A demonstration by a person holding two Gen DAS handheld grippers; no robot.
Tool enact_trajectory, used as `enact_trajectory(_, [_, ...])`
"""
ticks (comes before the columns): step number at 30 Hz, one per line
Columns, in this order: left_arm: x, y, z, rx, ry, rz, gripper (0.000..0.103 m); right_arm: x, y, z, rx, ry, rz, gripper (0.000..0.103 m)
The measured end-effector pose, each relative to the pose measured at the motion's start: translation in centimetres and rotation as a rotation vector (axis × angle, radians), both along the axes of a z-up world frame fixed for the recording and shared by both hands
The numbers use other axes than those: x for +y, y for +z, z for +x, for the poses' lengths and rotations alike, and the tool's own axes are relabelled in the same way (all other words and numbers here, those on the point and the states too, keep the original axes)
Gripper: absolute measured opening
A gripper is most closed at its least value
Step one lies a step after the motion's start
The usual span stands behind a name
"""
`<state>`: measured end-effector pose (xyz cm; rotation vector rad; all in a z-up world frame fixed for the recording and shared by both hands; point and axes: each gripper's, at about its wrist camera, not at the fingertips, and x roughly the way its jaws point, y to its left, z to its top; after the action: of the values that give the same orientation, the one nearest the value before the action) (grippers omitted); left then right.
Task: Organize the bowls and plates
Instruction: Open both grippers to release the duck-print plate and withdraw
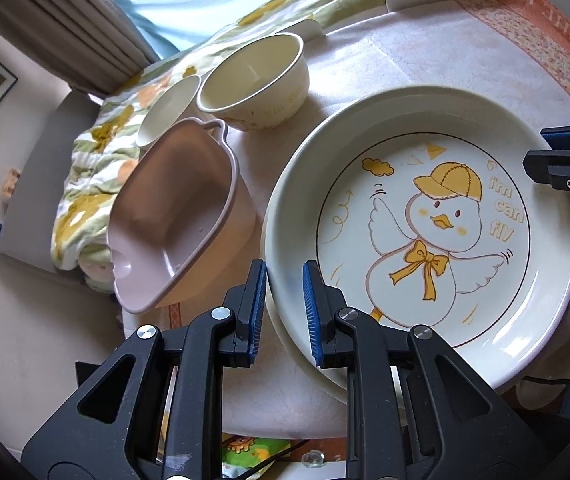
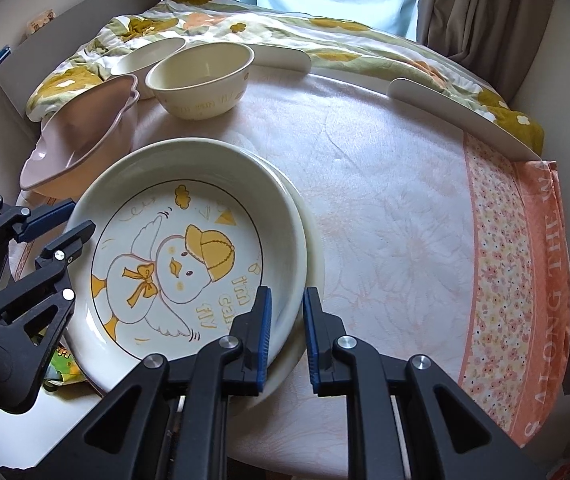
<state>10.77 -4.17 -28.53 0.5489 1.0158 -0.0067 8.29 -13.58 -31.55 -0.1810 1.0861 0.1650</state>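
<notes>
Left gripper (image 1: 285,280): jaws spread a little, straddling the near-left rim of the duck plate (image 1: 425,240); the blue pads sit either side of the rim, and I cannot tell whether they touch it.
Right gripper (image 2: 287,308): jaws likewise parted, bracketing the opposite rim of the same plate, one pad inside the well, one outside; no firm pinch shows.
Duck plate: it rests on a second plate (image 2: 312,248), whose pale edge peeks out beneath it, slightly offset.
Pink dish (image 1: 177,220): just beside the plates, tilted, at the table's edge.
Cream bowl (image 1: 255,84): upright behind the pink dish, with a smaller white bowl (image 1: 169,108) touching or almost touching it.
Table (image 2: 385,200): covered by a pale floral cloth with an orange border; a flowered quilt (image 2: 345,36) lies beyond.
Progress: plates look stacked, though not squared up. The bowls and pink dish stand separate, so nesting them appears left to do.
</notes>
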Motion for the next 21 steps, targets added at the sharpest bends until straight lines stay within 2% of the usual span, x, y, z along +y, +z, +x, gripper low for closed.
enact_trajectory(8, [0.5,0.3,0.2,0.010,0.023,-0.047,0.017,-0.1,0.1,0.1,0.003,-0.005,0.007,0.014])
enact_trajectory(13, [1.8,2.5,0.0,0.011,0.062,-0.196,0.019,-1.0,1.5,-0.2,-0.014,-0.019,0.078,0.014])
enact_trajectory(14, [2.1,3.1,-0.1,0.004,0.074,-0.220,0.030,-1.2,2.1,-0.3,-0.024,-0.017,0.096,0.014])
enact_trajectory(15, [2.5,3.8,-0.2,-0.005,0.088,-0.240,0.059,-1.4,2.7,-0.4,-0.031,-0.013,0.117,0.015])
enact_trajectory(16, [2.8,4.6,-0.3,-0.021,0.102,-0.261,0.075,-1.6,3.4,-0.4,-0.036,-0.006,0.144,0.015])
enact_trajectory(17, [3.2,5.6,-0.7,-0.053,0.117,-0.286,0.098,-1.8,4.1,-0.5,-0.045,0.000,0.169,0.018])
enact_trajectory(18, [3.7,6.8,-1.1,-0.091,0.128,-0.314,0.102,-2.0,4.8,-0.5,-0.057,0.009,0.191,0.030])
enact_trajectory(19, [4.1,7.8,-1.5,-0.114,0.130,-0.341,0.102,-2.2,5.4,-0.6,-0.068,0.019,0.212,0.056])
enact_trajectory(20, [4.6,8.6,-1.7,-0.126,0.137,-0.363,0.102,-2.3,6.1,-0.6,-0.080,0.031,0.235,0.072])
enact_trajectory(21, [5.1,9.4,-2.0,-0.139,0.158,-0.379,0.102,-2.4,6.8,-0.7,-0.094,0.045,0.258,0.100])
